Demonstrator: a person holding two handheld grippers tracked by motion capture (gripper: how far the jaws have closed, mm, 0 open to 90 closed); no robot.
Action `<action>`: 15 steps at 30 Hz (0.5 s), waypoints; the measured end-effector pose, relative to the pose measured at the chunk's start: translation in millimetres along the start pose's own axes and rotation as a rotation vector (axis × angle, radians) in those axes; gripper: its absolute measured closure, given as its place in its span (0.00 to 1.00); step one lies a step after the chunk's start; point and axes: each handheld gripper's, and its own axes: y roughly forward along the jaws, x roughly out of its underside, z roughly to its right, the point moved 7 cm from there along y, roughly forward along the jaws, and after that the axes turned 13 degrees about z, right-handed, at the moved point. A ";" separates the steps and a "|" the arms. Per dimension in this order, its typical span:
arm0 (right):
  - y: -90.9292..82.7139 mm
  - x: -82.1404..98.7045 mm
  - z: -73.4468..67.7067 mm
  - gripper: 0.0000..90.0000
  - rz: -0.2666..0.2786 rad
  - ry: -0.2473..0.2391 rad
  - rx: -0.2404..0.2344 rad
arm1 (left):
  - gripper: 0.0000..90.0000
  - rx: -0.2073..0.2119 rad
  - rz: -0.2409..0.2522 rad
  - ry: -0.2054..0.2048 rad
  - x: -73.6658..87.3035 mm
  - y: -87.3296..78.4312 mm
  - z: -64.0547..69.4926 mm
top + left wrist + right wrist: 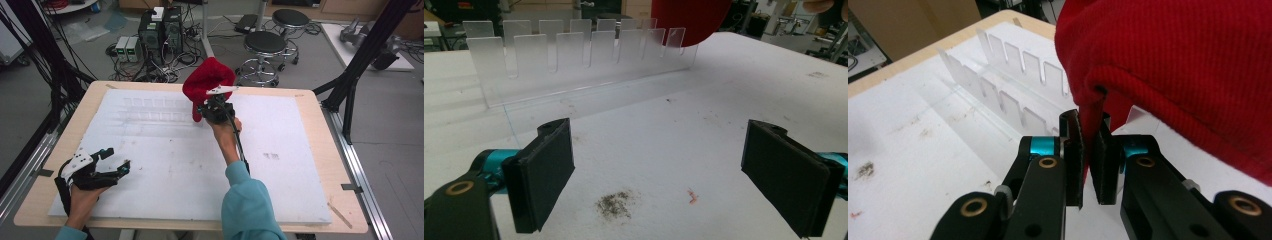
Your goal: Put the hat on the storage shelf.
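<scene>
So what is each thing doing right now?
Red knitted cloth: pinched at its edge, lifted above the table.
Right claw: shut on the cloth.
Left claw: open, nothing in it.
Clear slotted rack: upright on the white board, slots bare.

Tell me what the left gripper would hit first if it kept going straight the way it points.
Probably the clear slotted rack: it stands straight ahead of the open left gripper across bare white board. The red cloth hangs beyond its right end, though depth is unclear.
</scene>
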 end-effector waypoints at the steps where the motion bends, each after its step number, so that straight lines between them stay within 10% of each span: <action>1: 1.3 1.2 -0.3 0.95 -0.004 -0.001 -0.001 | 0.15 -0.001 -0.001 0.000 0.1 -0.1 -0.3; 15: -0.2 6.9 0.9 0.93 -0.011 0.032 -0.010 | 0.16 -0.009 -0.007 0.014 1.1 0.5 0.6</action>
